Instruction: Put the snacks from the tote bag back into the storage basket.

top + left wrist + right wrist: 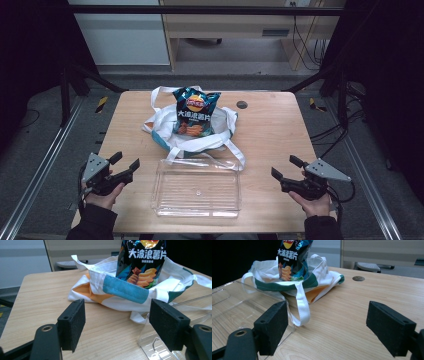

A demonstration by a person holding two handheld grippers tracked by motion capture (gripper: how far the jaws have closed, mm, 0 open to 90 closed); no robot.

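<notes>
Both my claws, left claw [124, 163] and right claw [285, 167], sit apart and empty near the desk [280, 125] corners. The chip bag [195, 112] stands in the tote bag [220, 132] behind the clear tray [197, 189]; I judge a careless squeeze could crush it, or a loose strap could snag.

The chip bag [141, 262] reads "大波浪薯片" in white, with a Lay's logo above.

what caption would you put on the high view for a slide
Two open hand-held grippers, left gripper and right gripper, flank a clear tray before a tote bag holding a chip bag.
</notes>
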